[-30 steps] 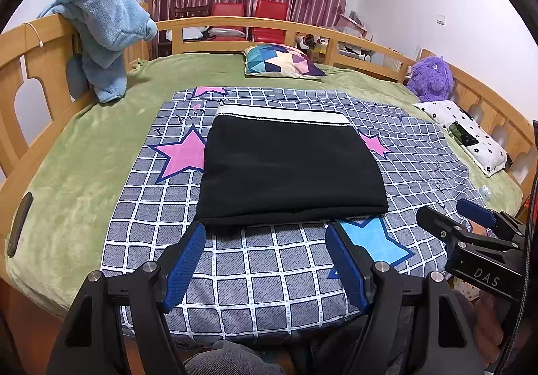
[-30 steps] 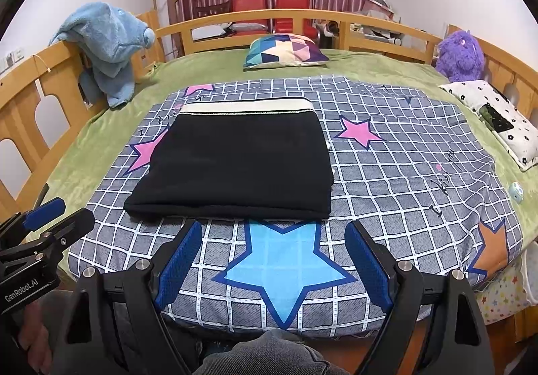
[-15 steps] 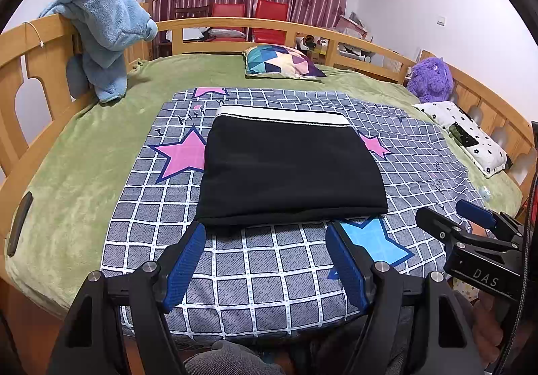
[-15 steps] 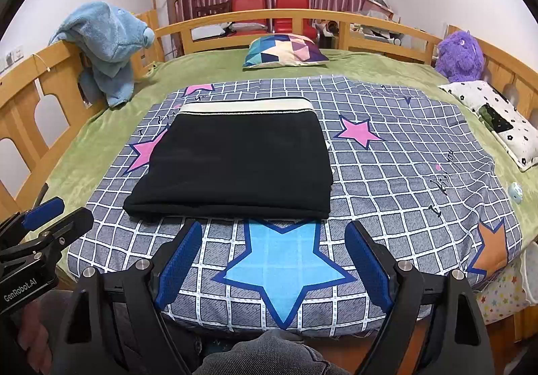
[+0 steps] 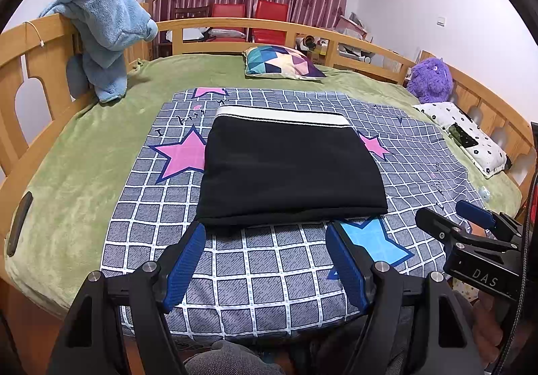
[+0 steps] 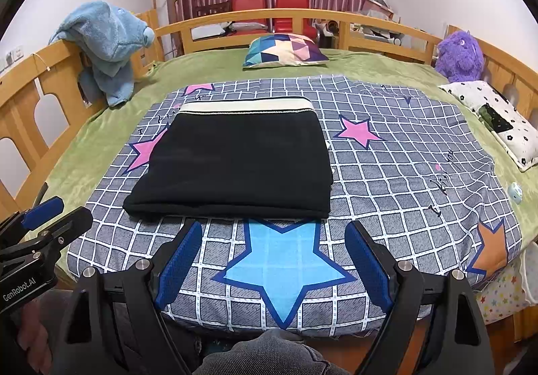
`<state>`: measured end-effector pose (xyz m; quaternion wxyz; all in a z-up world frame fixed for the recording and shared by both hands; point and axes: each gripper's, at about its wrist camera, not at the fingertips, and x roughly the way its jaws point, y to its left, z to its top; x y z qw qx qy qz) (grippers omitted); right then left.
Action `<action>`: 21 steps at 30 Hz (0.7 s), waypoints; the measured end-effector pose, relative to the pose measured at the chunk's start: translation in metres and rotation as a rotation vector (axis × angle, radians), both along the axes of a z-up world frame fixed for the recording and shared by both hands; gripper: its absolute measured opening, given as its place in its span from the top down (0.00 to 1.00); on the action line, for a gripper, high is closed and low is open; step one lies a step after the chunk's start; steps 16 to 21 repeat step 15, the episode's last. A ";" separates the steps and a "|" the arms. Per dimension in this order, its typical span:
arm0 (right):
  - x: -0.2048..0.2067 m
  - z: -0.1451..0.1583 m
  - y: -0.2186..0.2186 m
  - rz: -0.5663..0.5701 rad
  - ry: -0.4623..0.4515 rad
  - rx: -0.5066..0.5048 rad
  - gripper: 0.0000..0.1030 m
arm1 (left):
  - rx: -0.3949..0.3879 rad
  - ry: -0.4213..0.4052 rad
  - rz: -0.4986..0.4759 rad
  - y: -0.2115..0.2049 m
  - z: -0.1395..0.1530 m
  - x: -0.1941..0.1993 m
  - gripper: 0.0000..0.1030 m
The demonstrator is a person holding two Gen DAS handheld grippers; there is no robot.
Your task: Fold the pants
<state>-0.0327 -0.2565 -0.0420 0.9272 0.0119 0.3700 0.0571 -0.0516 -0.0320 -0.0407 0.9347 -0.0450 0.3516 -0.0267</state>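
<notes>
Only the right wrist view shows an orange star (image 6: 491, 249) right of the spread right gripper (image 6: 274, 257); pants (image 6: 235, 163) lie ahead

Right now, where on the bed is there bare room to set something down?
Free: checked sheet right of the folded pants, up to the dotted pillow; the near strip with the blue star; green blanket left of the sheet, and between pants and patterned cushion. Crowded: right rail, with the purple toy and pillow.
</notes>
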 end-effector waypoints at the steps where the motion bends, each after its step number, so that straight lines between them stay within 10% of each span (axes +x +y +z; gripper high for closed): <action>1: 0.001 0.000 0.000 0.001 0.001 0.001 0.16 | 0.000 0.000 -0.001 0.000 0.000 0.000 0.30; 21: 0.000 0.000 -0.001 0.003 0.002 0.000 0.16 | -0.002 -0.003 0.006 -0.001 0.000 -0.001 0.30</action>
